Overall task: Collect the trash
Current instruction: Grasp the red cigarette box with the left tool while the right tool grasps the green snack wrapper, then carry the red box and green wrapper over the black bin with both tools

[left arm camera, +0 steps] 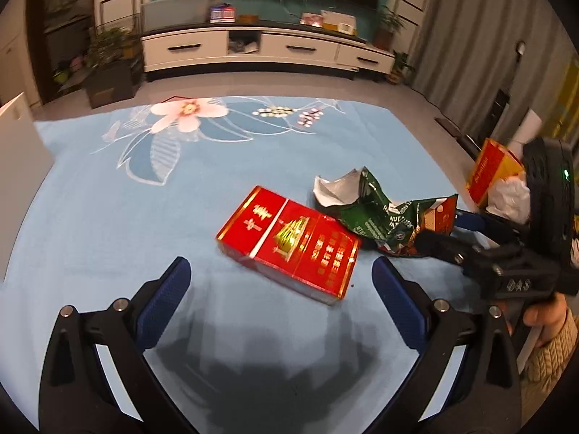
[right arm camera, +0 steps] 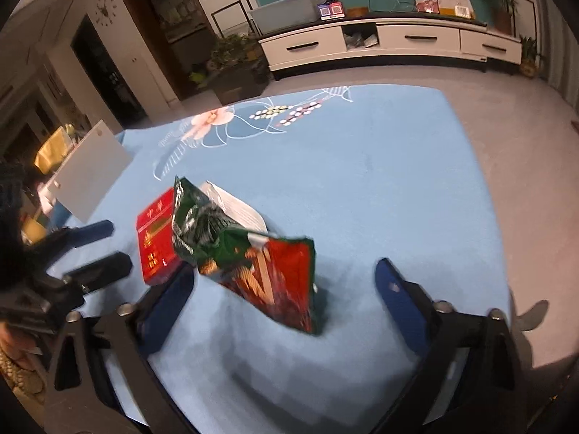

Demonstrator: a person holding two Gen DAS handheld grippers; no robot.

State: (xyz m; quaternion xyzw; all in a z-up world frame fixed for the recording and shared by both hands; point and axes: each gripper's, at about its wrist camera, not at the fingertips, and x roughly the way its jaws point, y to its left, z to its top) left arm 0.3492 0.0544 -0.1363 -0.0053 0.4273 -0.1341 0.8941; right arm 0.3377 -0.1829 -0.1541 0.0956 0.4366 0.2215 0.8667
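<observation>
- Left wrist view: the left claw (left arm camera: 281, 282) is spread wide and grips nothing; the red cigarette pack (left arm camera: 289, 244) lies flat on the blue floral surface (left arm camera: 108, 199) just ahead, between its blue pads. The crumpled green snack bag (left arm camera: 383, 213) touches the pack's far right corner.
- Right wrist view: the right claw (right arm camera: 284, 285) is spread too, the snack bag (right arm camera: 253, 253) standing between its fingers, seemingly untouched. The pack (right arm camera: 157, 242) is partly hidden behind the bag.

Left gripper (left arm camera: 281, 271) spread wide, right gripper (right arm camera: 286, 275) spread wide
</observation>
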